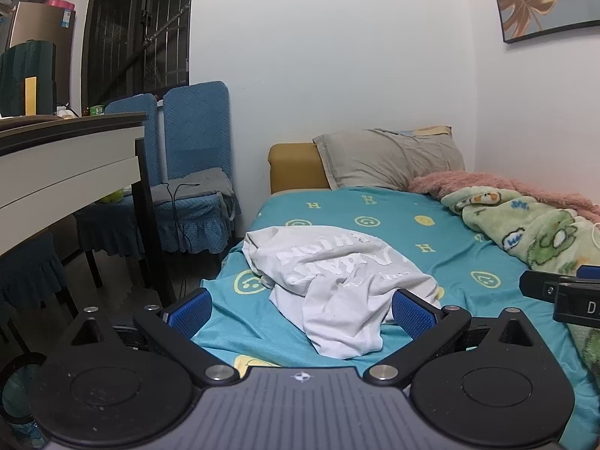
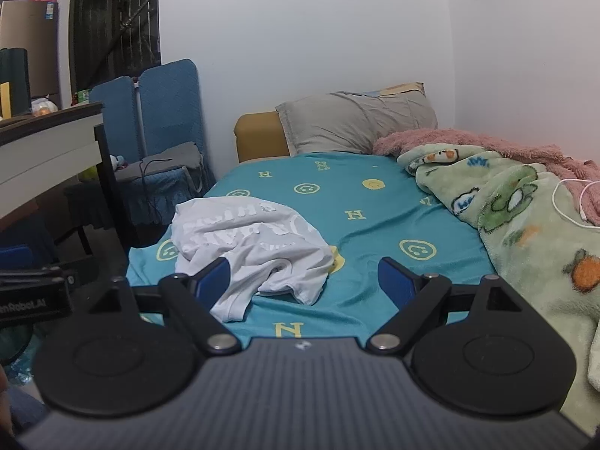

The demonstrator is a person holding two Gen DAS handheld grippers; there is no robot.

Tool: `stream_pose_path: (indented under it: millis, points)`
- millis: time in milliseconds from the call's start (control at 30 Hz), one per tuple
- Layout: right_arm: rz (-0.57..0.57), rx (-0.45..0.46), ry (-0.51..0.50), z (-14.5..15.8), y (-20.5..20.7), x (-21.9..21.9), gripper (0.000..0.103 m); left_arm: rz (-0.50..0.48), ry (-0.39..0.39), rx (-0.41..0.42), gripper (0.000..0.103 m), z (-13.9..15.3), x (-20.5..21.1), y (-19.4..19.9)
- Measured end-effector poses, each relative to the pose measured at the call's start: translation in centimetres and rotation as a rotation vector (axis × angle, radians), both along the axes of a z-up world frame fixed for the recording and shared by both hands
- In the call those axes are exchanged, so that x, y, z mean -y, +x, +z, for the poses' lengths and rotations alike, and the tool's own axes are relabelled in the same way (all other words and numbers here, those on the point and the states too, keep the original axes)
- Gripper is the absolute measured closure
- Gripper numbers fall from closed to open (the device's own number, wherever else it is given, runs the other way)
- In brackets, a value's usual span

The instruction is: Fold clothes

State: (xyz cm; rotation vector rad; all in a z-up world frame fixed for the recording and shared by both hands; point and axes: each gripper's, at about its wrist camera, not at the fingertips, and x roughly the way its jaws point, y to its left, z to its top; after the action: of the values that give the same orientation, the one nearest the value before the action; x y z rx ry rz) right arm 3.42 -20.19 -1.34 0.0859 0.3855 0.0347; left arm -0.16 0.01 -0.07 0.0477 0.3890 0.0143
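A crumpled white T-shirt point(image 1: 337, 277) with a pale printed logo lies on the teal bed sheet point(image 1: 431, 232) near the bed's left front edge. It also shows in the right wrist view point(image 2: 255, 251). My left gripper point(image 1: 300, 313) is open, its blue pads either side of the shirt's near hem, just short of it. My right gripper point(image 2: 303, 283) is open and empty, to the right of the shirt's near edge; its left finger overlaps the shirt in view. The right gripper's body shows at the right edge of the left wrist view point(image 1: 562, 296).
A green cartoon blanket point(image 2: 525, 232) and a pink fleece point(image 2: 487, 146) lie piled along the bed's right side with a white cable point(image 2: 573, 202). A grey pillow point(image 2: 356, 122) sits at the headboard. A desk point(image 1: 67, 157) and blue-covered chairs point(image 1: 187, 172) stand left of the bed.
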Motion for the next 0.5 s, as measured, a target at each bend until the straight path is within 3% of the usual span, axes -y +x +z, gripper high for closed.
stream_pose_path:
  millis: [500]
  points:
    - [0.005,-0.005,0.008,0.28,-0.37,0.46,0.016,0.010,0.018,0.006,0.000,0.14,0.75,-0.06]
